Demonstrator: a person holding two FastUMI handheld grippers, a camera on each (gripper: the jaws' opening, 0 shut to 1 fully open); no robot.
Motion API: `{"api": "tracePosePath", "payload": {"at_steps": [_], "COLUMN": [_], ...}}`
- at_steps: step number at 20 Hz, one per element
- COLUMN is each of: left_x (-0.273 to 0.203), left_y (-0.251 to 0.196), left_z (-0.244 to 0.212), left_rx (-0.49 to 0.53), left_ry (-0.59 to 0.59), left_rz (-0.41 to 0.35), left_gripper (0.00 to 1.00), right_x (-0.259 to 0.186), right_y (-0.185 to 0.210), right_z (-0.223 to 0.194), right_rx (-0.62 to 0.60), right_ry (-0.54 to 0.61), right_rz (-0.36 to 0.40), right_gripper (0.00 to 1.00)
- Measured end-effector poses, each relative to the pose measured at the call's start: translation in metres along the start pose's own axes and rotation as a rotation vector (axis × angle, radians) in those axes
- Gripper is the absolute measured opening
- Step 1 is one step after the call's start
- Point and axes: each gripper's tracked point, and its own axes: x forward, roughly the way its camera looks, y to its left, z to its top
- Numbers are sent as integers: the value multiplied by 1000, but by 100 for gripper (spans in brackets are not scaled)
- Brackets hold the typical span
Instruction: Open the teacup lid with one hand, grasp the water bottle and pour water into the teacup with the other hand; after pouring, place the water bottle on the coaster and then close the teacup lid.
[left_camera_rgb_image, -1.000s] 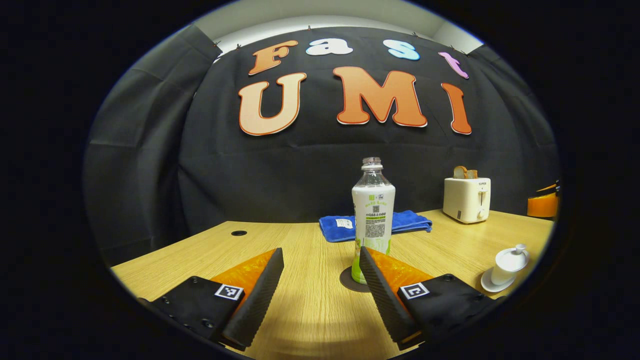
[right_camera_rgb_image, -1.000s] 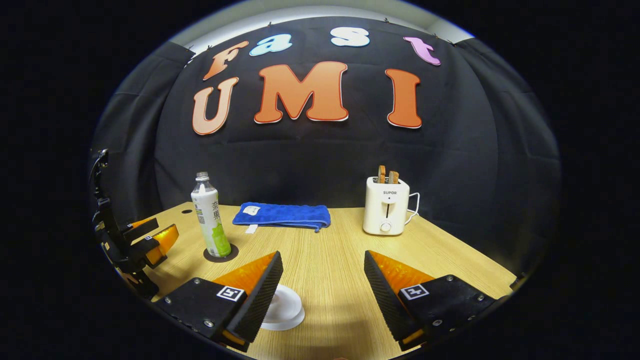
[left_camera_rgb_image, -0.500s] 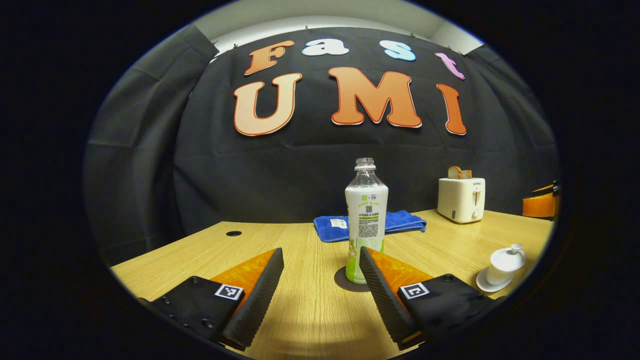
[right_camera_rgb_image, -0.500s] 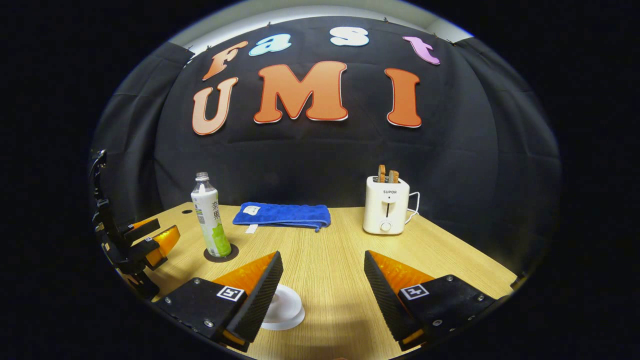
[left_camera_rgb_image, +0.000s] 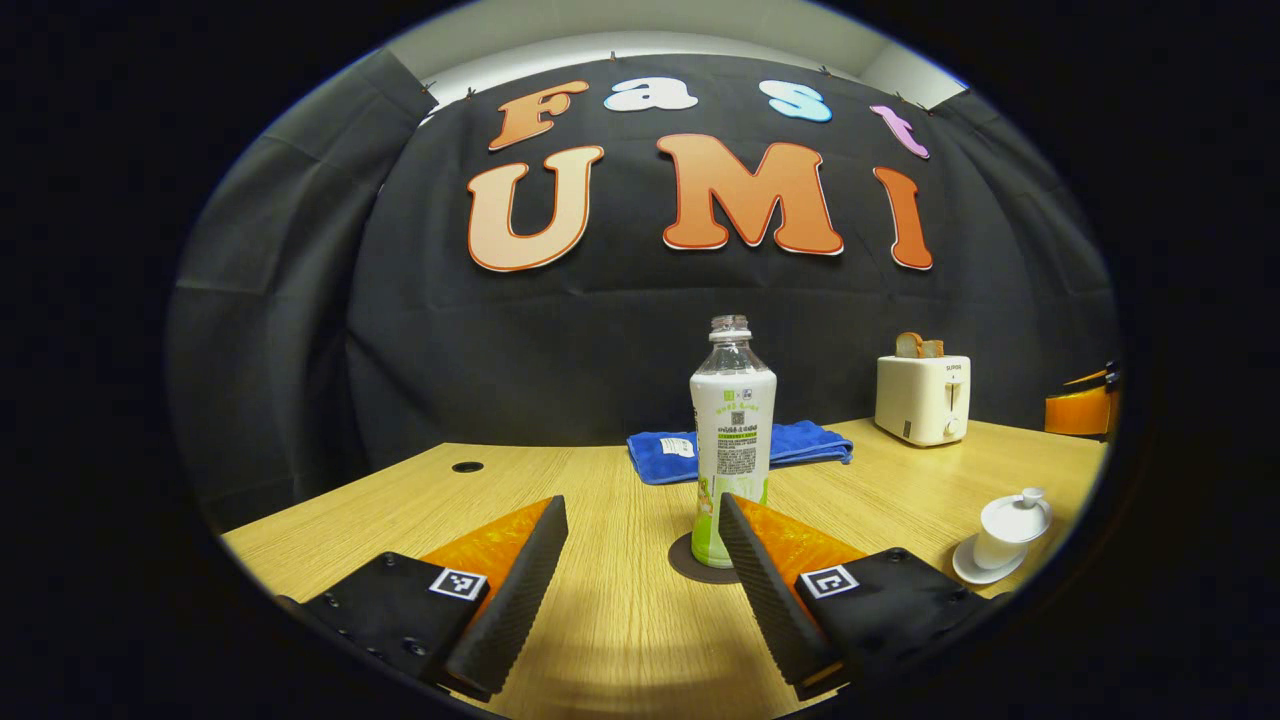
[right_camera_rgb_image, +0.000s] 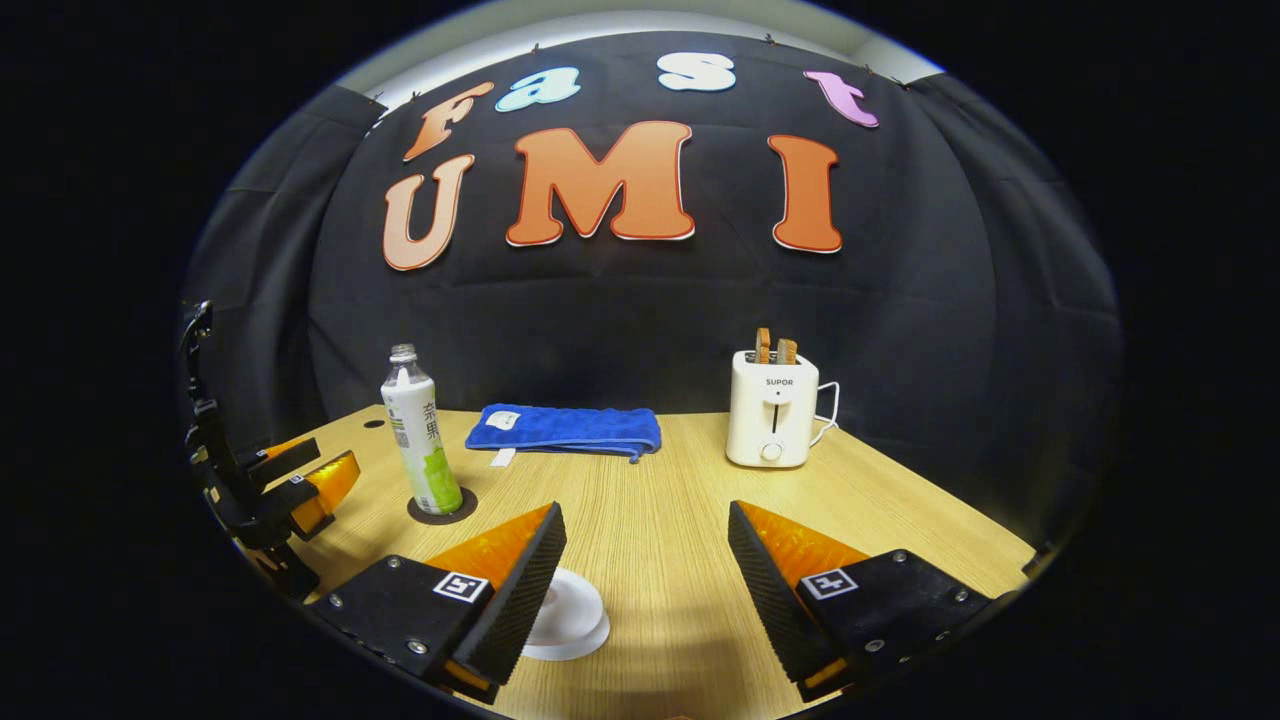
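A capless water bottle (left_camera_rgb_image: 732, 440) with a white-and-green label stands upright on a dark round coaster (left_camera_rgb_image: 690, 562) mid-table. My left gripper (left_camera_rgb_image: 640, 505) is open just short of it, and its right finger overlaps the bottle's base in the left gripper view without touching it. The white teacup (left_camera_rgb_image: 1012, 522), lid on, sits on its saucer at the right. In the right gripper view my right gripper (right_camera_rgb_image: 645, 510) is open above the table, with the teacup (right_camera_rgb_image: 572, 615) partly hidden behind its left finger. The bottle (right_camera_rgb_image: 420, 430) and the left gripper (right_camera_rgb_image: 290, 490) stand farther left.
A folded blue towel (right_camera_rgb_image: 565, 430) lies at the back of the wooden table (right_camera_rgb_image: 660, 500), near the black cloth wall. A white toaster (right_camera_rgb_image: 772, 410) holding toast stands at the back right. A cable hole (left_camera_rgb_image: 466, 466) is in the table's far left.
The left gripper pulled back slightly from the bottle a second ago, so the bottle sits a little left and smaller in its view. It has held still since. The right gripper barely moved.
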Motion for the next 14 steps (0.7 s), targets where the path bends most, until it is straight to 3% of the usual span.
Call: {"api": "tracePosePath", "payload": {"at_steps": [14], "left_x": [0], "left_y": [-1], "left_z": [0], "left_rx": [0], "left_ry": [0], "left_rz": [0], "left_gripper": [98], "right_x": [0], "right_y": [-1], "right_z": [0], "right_rx": [-4], "right_ry": [1], "right_rz": [2], "right_gripper": [98]}}
